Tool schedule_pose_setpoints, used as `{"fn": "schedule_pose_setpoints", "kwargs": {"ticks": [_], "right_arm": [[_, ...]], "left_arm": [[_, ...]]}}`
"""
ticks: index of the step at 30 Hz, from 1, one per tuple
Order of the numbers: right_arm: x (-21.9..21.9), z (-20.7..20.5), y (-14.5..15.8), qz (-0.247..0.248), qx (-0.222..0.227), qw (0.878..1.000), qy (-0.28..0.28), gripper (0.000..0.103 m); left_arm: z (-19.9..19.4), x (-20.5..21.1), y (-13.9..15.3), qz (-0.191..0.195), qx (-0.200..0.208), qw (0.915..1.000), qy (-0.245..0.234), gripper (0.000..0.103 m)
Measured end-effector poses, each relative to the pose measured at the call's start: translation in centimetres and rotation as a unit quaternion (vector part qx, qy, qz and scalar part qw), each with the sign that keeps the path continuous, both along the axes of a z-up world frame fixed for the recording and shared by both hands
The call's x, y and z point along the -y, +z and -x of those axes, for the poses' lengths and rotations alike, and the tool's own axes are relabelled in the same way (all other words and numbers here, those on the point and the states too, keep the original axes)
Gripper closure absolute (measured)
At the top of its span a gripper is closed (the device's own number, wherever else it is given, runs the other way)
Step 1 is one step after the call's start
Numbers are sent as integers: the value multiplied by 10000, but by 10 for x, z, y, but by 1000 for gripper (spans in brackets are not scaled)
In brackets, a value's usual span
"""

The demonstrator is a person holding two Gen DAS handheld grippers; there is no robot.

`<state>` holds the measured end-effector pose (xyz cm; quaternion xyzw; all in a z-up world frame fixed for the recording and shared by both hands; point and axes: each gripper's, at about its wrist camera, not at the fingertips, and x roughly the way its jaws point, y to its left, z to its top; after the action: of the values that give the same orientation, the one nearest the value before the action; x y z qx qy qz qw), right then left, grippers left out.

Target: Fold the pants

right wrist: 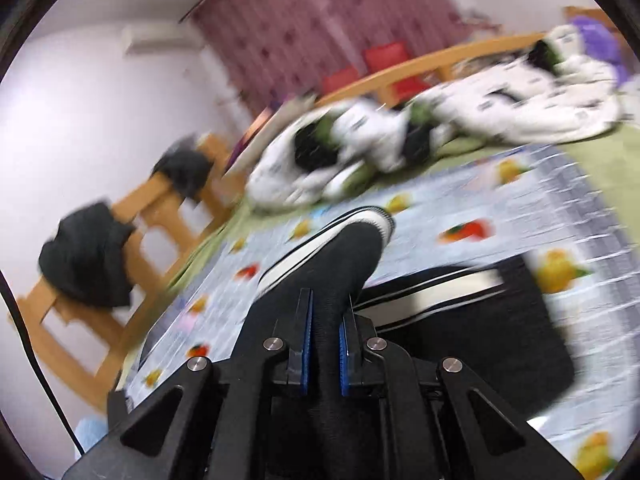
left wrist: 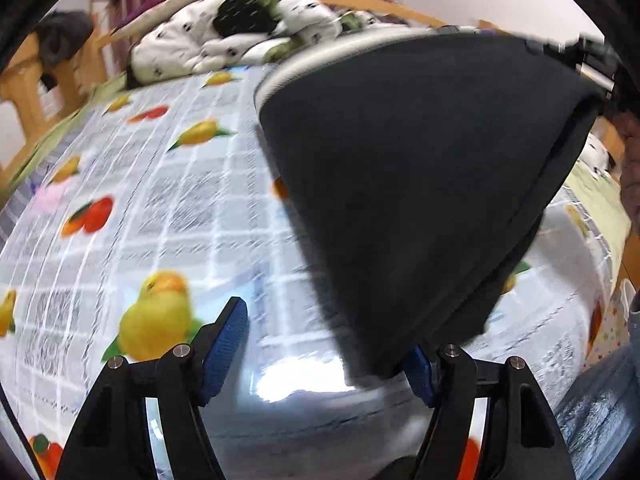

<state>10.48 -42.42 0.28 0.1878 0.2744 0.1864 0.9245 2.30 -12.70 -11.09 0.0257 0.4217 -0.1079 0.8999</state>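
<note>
Black pants (right wrist: 344, 264) with white side stripes, partly lifted off the bed (right wrist: 460, 208): one section raised and clamped between the blue pads of the right tool (right wrist: 325, 344), the rest lying flat on the fruit-print sheet (left wrist: 140, 200) just to the right of it. Seen from the left wrist, a broad dark sheet of pants (left wrist: 420, 184) hanging in the air, stretched up toward the upper right, its lower corner dipping against the right-hand blue finger of the left tool (left wrist: 320, 352). Left tool spread apart, nothing pinched between its pads. Beyond, at the far end of the bed, a crumpled white quilt (right wrist: 440, 128) with black and green patches. Wooden bed frame (right wrist: 160, 208) at the left, dark garments (right wrist: 88, 256) draped over it. Maroon curtain (right wrist: 320, 28) on the back wall. Everything smeared by blur.
</note>
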Motion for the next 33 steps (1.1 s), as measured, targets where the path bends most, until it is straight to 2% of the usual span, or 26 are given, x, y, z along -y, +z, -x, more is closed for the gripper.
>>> {"fn": "schedule_pose_setpoints", "kwargs": {"ticks": [2, 3, 4, 6, 7, 9, 13, 16, 18, 20, 21, 22, 23, 24, 25, 28, 30, 32, 33], "right_arm": [[34, 6, -9, 128, -64, 9987, -483, 93], [46, 5, -19, 388, -242, 9962, -745, 93], [57, -1, -38, 733, -655, 9907, -939, 93], [71, -14, -74, 844, -1327, 9813, -1114, 92], [74, -17, -89, 928, -1489, 9781, -1122, 90], [70, -16, -93, 1241, -1325, 9780, -1030, 88], [64, -10, -75, 1648, -1176, 9730, -1104, 86], [59, -13, -72, 1908, -1170, 9681, -1129, 86], [57, -17, -79, 1989, -1375, 9636, -1143, 83], [58, -12, -82, 2016, -1331, 9635, -1151, 81], [58, -12, -81, 2007, -1339, 9637, -1148, 81], [59, -12, -81, 1961, -1354, 9643, -1155, 81], [60, -12, -82, 1919, -1374, 9647, -1167, 81], [61, -11, -83, 1919, -1387, 9645, -1171, 81], [62, -12, -83, 1917, -1393, 9645, -1166, 81], [65, -7, -85, 1731, -1480, 9684, -1020, 80], [64, -4, -85, 1677, -1489, 9702, -918, 78], [60, -1, -82, 1804, -1449, 9690, -869, 77], [59, 0, -79, 1888, -1403, 9681, -864, 77]], "left_arm": [[3, 12, 5, 11, 183, 9996, -209, 33], [3, 16, 6, 12, 184, 9994, -280, 33], [2, 20, 5, 6, 140, 9993, -352, 32], [2, 20, 3, 25, 94, 9993, -348, 32], [3, 17, 3, 102, 81, 9993, -354, 32], [7, 8, 5, 375, 7, 9985, -405, 32], [21, -10, 14, 987, 14, 9936, -553, 32], [20, -3, 15, 781, 101, 9955, -523, 32], [13, 11, 10, 788, -150, 9946, -664, 34], [4, 27, 1, 852, -398, 9927, -753, 34], [2, 34, -3, 703, -337, 9955, -538, 38], [-1, 37, -6, 528, -289, 9976, -337, 55], [-5, 40, -12, 326, -332, 9988, -151, 63], [-6, 39, -15, 382, -370, 9985, -156, 69], [-3, 35, -13, 423, -268, 9987, -131, 74], [9, 29, -11, -97, 13, 9997, -205, 76], [13, 19, -7, 99, -39, 9997, -210, 76], [14, 4, 0, 557, -308, 9977, -225, 72], [16, -6, 4, 787, -375, 9960, -189, 65]]}}
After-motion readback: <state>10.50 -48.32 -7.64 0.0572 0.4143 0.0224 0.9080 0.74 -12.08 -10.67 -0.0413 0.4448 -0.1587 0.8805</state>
